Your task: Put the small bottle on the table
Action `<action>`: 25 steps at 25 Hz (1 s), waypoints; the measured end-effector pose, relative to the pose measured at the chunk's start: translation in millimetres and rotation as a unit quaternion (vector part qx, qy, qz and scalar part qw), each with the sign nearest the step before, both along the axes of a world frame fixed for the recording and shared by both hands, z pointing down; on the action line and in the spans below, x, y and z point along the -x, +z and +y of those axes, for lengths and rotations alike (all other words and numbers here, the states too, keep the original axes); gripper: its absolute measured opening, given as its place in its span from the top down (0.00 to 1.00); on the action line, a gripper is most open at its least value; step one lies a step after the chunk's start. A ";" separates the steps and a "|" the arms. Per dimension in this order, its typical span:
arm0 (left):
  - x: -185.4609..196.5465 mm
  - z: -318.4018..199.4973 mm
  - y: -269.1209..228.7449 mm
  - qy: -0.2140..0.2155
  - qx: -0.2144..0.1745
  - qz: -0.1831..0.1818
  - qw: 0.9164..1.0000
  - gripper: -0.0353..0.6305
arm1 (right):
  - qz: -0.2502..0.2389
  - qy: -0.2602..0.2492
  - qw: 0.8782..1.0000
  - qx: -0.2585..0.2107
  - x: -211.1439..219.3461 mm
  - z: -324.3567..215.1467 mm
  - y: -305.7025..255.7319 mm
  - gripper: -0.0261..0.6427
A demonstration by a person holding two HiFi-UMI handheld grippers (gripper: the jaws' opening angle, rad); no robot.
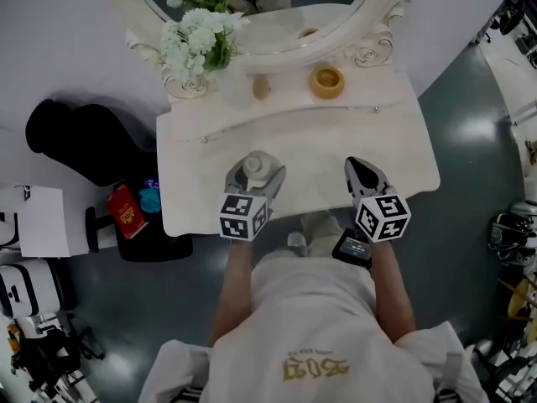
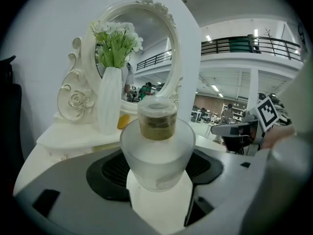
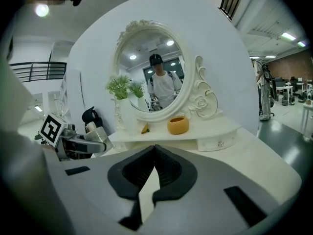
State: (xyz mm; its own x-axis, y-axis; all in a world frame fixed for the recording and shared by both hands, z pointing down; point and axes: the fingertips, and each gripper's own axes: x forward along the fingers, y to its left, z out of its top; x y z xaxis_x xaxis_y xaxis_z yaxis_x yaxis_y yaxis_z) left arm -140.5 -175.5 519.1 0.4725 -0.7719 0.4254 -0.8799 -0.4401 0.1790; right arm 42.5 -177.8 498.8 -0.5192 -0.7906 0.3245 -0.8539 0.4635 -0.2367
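The small bottle [image 1: 257, 167] is frosted glass with a tan, clear-topped cap. My left gripper [image 1: 255, 175] is shut on it over the near left part of the white dressing table [image 1: 403, 154]. In the left gripper view the bottle [image 2: 156, 151] stands upright between the dark pads of the left gripper [image 2: 156, 173]; I cannot tell whether its base touches the table. To the right, my right gripper [image 1: 361, 171] hangs over the table's front edge, its jaws meeting with nothing between them, as the right gripper view shows [image 3: 153, 155]. That view also catches the bottle [image 3: 94, 129] at far left.
At the back of the table stand an oval mirror [image 1: 277, 11], a white vase of flowers [image 1: 201, 49], a yellow bowl [image 1: 327, 81] and a small yellow object [image 1: 262, 86]. A black seat [image 1: 80, 141] and a red book [image 1: 126, 210] lie left of the table.
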 end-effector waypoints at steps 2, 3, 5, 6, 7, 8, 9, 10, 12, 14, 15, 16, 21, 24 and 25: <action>1.2 -4.0 0.1 -0.001 0.000 -0.002 1.000 0.43 | -0.003 0.000 1.000 0.003 0.4 -2.9 3.0 0.94; 1.6 -7.4 -0.3 -0.001 -0.001 -0.004 1.000 0.43 | -0.005 -0.001 1.000 0.003 0.9 -5.2 4.0 0.94; 1.9 -14.4 -0.6 -0.001 -0.004 -0.008 1.000 0.43 | -0.006 -0.006 1.000 0.002 2.3 -10.7 6.2 0.94; 1.6 -17.0 -0.2 0.000 -0.005 -0.010 1.000 0.43 | -0.006 -0.008 1.000 0.003 2.7 -13.2 7.7 0.94; 1.1 -19.3 0.9 0.000 -0.005 -0.011 1.000 0.43 | -0.005 -0.010 1.000 0.004 2.5 -15.7 9.3 0.94; 0.6 -21.3 2.4 -0.001 -0.005 -0.011 1.000 0.43 | -0.003 -0.011 1.000 0.005 2.0 -18.4 10.6 0.94; 0.3 -23.0 4.3 -0.002 -0.003 -0.011 1.000 0.43 | -0.001 -0.013 1.000 0.005 1.8 -20.9 11.3 0.94; 0.0 -23.9 6.5 -0.003 0.000 -0.012 1.000 0.43 | 0.000 -0.015 1.000 0.006 2.0 -22.9 11.5 0.94; -0.6 -24.9 11.5 -0.003 0.006 -0.014 1.000 0.43 | 0.003 -0.020 1.000 0.008 2.6 -25.4 12.4 0.94; -0.1 -27.3 15.9 0.000 0.011 -0.021 1.000 0.43 | 0.005 -0.023 1.000 0.011 2.5 -28.4 14.1 0.94; 0.9 -28.5 18.0 0.000 0.013 -0.024 1.000 0.43 | 0.006 -0.024 1.000 0.013 2.2 -29.9 15.3 0.94; 2.1 -29.3 20.6 -0.002 0.016 -0.026 1.000 0.43 | 0.006 -0.025 1.000 0.016 1.8 -31.1 17.3 0.94; 4.2 -31.1 42.9 -0.004 0.040 -0.033 0.999 0.43 | 0.007 -0.027 0.999 0.035 0.6 -37.4 36.0 0.94; 4.0 -29.8 58.3 0.001 0.058 -0.041 0.997 0.43 | 0.009 -0.029 0.999 0.045 2.9 -39.6 44.7 0.94; 3.5 -29.5 63.1 0.005 0.063 -0.045 0.997 0.43 | 0.010 -0.030 0.998 0.048 3.4 -40.2 47.8 0.94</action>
State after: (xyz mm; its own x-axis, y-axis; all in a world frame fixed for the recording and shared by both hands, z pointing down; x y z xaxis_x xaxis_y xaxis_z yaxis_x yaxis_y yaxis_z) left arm -144.0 -205.0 582.2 0.4354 -0.7055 0.5591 -0.8908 -0.4274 0.1544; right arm 39.1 -218.0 546.6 -0.5576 -0.7231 0.4077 -0.8300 0.4907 -0.2651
